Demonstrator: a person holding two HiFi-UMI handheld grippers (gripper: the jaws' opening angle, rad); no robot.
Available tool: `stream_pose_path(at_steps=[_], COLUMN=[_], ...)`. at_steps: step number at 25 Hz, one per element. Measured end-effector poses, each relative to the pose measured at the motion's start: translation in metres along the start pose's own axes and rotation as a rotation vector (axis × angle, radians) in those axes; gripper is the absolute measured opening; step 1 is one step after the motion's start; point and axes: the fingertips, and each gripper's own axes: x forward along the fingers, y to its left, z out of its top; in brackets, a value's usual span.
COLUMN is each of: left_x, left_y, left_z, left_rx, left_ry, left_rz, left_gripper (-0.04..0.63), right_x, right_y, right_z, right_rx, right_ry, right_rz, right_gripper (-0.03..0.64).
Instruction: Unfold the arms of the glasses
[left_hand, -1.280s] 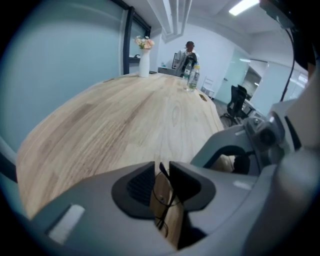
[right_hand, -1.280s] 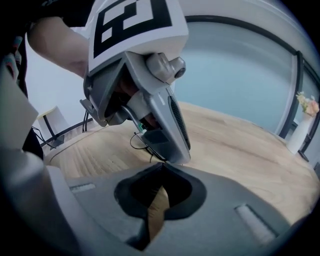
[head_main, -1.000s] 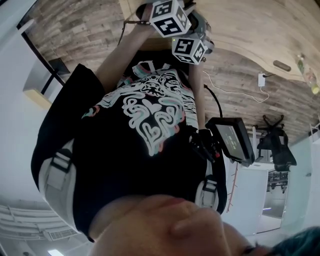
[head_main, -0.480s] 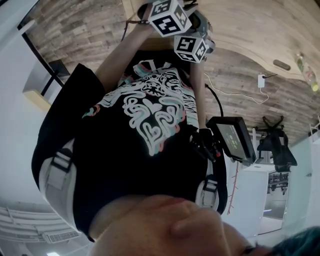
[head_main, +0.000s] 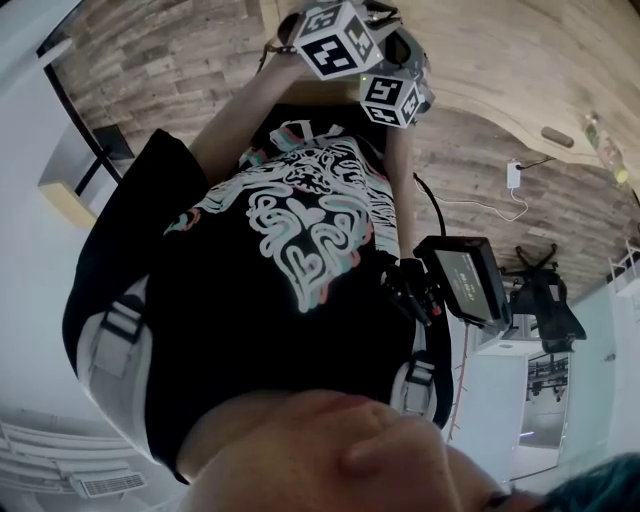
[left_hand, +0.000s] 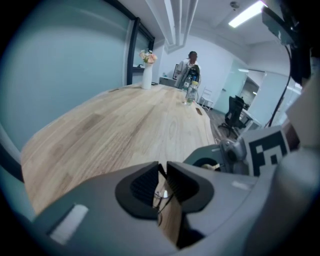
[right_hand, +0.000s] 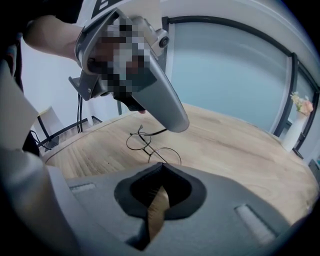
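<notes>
Thin black wire glasses (right_hand: 150, 146) with round lenses lie on the wooden table (right_hand: 240, 150), just beyond my right gripper (right_hand: 161, 167), which is shut and empty. My left gripper (right_hand: 172, 122) hangs over them, and one arm of the glasses runs up to its tip. In the left gripper view its jaws (left_hand: 161, 170) stand almost together with the wire of the glasses (left_hand: 161, 196) in the slit between the pads. The head view shows only the two marker cubes, left (head_main: 340, 38) and right (head_main: 388, 100), close together above the table (head_main: 520, 50); the glasses are hidden there.
A white vase with flowers (left_hand: 146, 75) stands at the table's far end, with bottles (left_hand: 190, 92) and a small dark object (left_hand: 199, 111) to its right. A person (left_hand: 189, 70) and an office chair (left_hand: 234, 107) are beyond. A small screen (head_main: 465, 280) hangs at my hip.
Both marker cubes have shifted slightly to the right in the head view and stay close together. Nothing else has visibly changed.
</notes>
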Motion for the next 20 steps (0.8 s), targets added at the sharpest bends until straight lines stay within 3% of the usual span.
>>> stream_pose_path(at_steps=[20], left_x=[-0.046], left_y=[0.032], left_z=[-0.001], left_rx=[-0.016], left_ry=[-0.075], left_rz=[0.104], left_gripper=[0.044], right_x=[0.017], right_y=[-0.027], right_z=[-0.024], right_rx=[0.034], right_ry=[0.05], right_rz=[-0.022], right_gripper=[0.0])
